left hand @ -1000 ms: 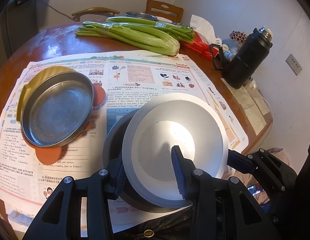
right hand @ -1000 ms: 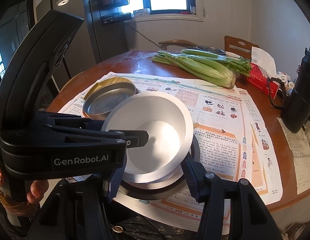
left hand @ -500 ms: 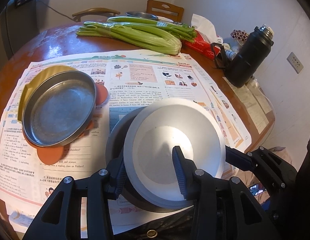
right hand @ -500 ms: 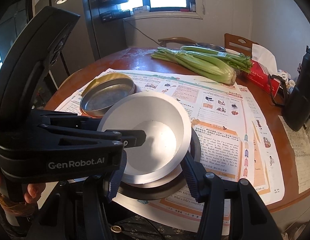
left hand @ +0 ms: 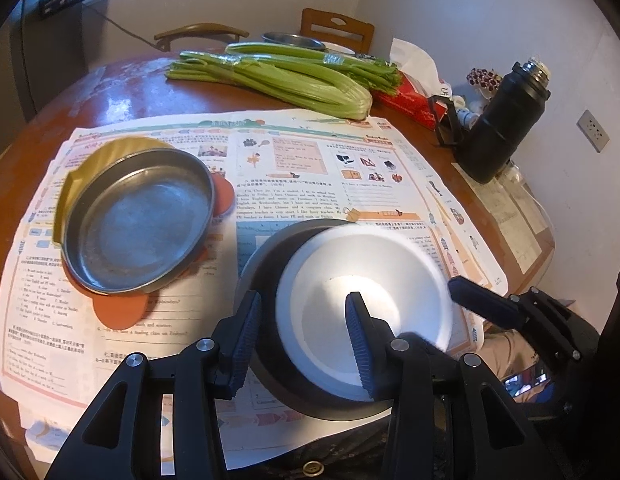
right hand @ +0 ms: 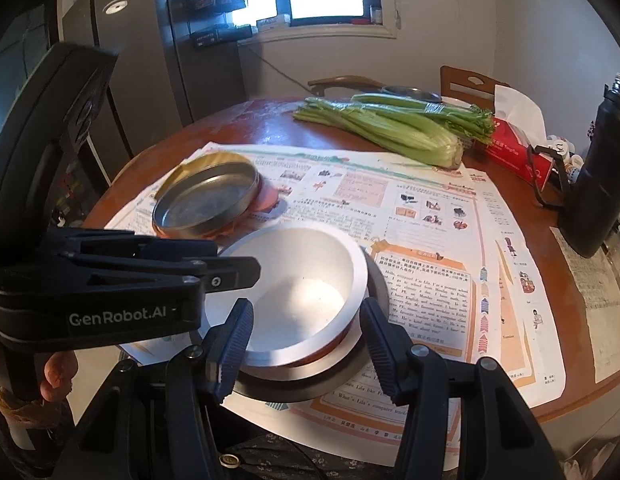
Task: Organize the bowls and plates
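Here, the white bowl (left hand: 370, 308), plain and matte with a flat bright bottom, sits tilted in a dark pan (left hand: 266, 276) at the near edge of your table (left hand: 122, 96), beside a steel plate (left hand: 138, 220) stacked on gold and orange ones. Your left gripper (left hand: 304, 340) straddles its near rim, jaws opening, pads now off the wall they pinched a second ago; the bowl has dropped lower into the pan. Your right gripper (right hand: 306, 344) stands slightly parted around the rim, unchanged, gripping nothing
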Tool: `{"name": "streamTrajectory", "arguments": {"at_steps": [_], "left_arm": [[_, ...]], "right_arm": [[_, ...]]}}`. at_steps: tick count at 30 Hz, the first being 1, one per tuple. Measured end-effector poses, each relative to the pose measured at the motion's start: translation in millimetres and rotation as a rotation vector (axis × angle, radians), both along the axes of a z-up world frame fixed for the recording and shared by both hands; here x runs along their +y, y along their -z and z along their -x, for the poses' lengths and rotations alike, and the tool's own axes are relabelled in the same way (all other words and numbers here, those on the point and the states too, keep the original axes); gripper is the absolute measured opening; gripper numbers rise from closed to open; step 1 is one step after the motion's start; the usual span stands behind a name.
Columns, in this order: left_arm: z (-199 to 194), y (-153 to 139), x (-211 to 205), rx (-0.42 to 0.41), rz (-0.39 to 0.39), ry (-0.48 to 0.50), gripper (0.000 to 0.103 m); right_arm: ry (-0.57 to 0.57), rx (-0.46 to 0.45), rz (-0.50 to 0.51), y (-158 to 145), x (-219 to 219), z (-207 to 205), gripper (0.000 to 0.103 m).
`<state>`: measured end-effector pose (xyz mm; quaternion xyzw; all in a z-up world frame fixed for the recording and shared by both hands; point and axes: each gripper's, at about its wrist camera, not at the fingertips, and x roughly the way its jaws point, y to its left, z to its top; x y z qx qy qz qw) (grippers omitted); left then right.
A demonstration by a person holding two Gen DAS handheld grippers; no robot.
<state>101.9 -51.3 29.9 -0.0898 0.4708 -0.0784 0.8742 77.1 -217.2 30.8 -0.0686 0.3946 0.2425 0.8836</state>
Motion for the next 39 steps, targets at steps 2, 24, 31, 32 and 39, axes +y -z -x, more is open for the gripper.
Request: {"name": "streamTrajectory", "arguments": {"at_steps": [2,24,31,32,39], "left_arm": [[2,-2,1,-0.008,-0.008,-0.003,0.052],[2,10,9,0.009,0.0,-0.023,0.056],[-3,20,8,0.027,-0.001,-0.027,0.056],[-4,22,8,0.03,-0.004,-0.03,0.056],[-11,36,8,0.058,-0.013,-0.038,0.056]], "right_arm": [[0.01,-0.008,-0.009,-3,-3,0,0.056],[0.123,0.087,-0.106,6,-39,-25,0.056],[0.113,0.15,-0.12,22,-37,-32,0.056],[0.108,0.158,-0.119,24,-36,-32,0.056],[0.084,0.198,-0.109,39,-27,-35,0.056]]}}
